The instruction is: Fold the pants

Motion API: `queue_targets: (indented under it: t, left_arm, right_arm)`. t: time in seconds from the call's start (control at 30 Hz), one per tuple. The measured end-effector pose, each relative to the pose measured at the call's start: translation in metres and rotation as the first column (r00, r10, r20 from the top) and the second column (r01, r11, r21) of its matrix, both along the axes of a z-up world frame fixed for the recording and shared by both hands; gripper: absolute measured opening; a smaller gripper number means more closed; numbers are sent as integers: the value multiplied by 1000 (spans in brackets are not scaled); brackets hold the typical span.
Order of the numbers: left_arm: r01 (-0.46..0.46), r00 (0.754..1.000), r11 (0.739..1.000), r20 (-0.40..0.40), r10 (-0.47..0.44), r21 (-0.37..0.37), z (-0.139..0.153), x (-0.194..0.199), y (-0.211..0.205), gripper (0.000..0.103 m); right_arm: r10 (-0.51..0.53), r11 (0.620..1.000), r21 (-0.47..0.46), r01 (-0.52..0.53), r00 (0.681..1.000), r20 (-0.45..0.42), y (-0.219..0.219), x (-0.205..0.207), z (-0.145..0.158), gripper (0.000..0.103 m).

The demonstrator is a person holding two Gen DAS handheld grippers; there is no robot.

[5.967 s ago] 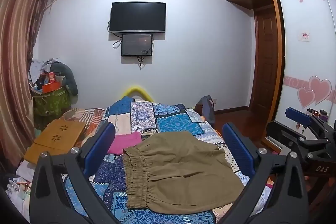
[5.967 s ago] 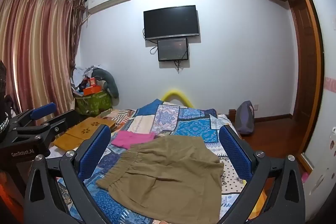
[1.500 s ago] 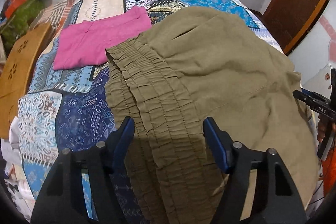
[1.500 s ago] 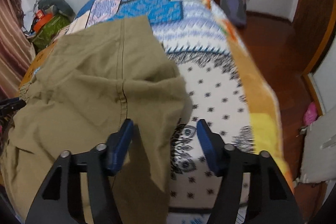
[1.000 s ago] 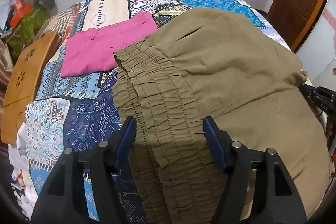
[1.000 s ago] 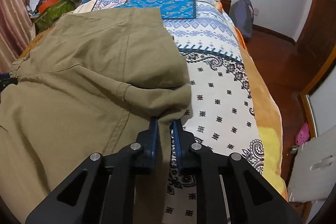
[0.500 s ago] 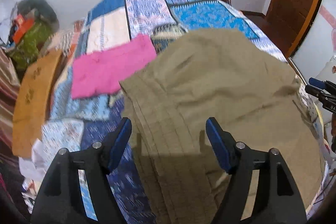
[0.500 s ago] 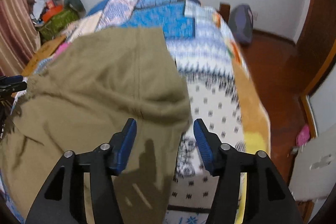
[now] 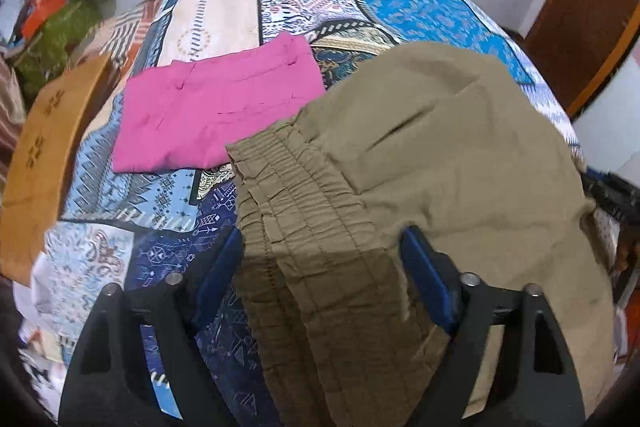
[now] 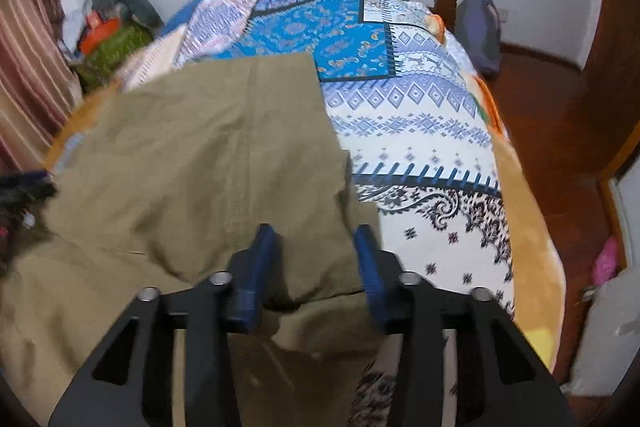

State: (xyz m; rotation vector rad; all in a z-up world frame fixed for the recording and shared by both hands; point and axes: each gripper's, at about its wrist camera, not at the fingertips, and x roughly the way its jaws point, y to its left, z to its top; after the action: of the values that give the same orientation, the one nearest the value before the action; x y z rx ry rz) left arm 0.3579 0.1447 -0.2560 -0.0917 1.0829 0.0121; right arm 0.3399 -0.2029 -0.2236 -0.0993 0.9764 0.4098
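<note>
Olive pants (image 9: 440, 155) lie flat on the patchwork bed cover (image 9: 224, 15), their gathered elastic waistband (image 9: 296, 187) toward me in the left wrist view. My left gripper (image 9: 320, 267) stands open and straddles the waistband; its blue fingers (image 9: 218, 271) rest at the band's edges without pinching it. In the right wrist view the pants (image 10: 200, 155) end in a folded leg hem. My right gripper (image 10: 316, 259) is over that hem with its jaws closing; a bunch of olive cloth lies between the fingers (image 10: 264, 255), which stand a little apart from it.
Folded pink shorts (image 9: 216, 111) lie beyond the waistband. A wooden lap tray (image 9: 44, 143) leans at the bed's left side. The bed's right edge (image 10: 520, 195) drops to a wooden floor with a grey backpack (image 10: 478, 31). Clutter and a curtain stand at the left wall.
The right jaws, shut on the hem a second ago and wide half a second ago, have narrowed around the cloth again. Both grippers have shifted in closer over the pants.
</note>
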Motion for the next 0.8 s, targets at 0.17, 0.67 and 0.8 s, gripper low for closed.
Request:
queue_targets:
  t: [0.17,0.67,0.8]
  left_arm:
    - [9,1000,1000,8,-9,17,-2,0,-4,64]
    - [-11,999,995,50,6,96,19,-13,2,73]
    - [-26,993,993,114,13,115,45,-17,6,82]
  right_arm:
    - [50,994,-102,-44,997,59,9,-3,-1,14]
    - [-90,994,-64,90,996,1,-49,2,14,7]
    - [-76,997,9,76,997,34,-49,-2,45,35]
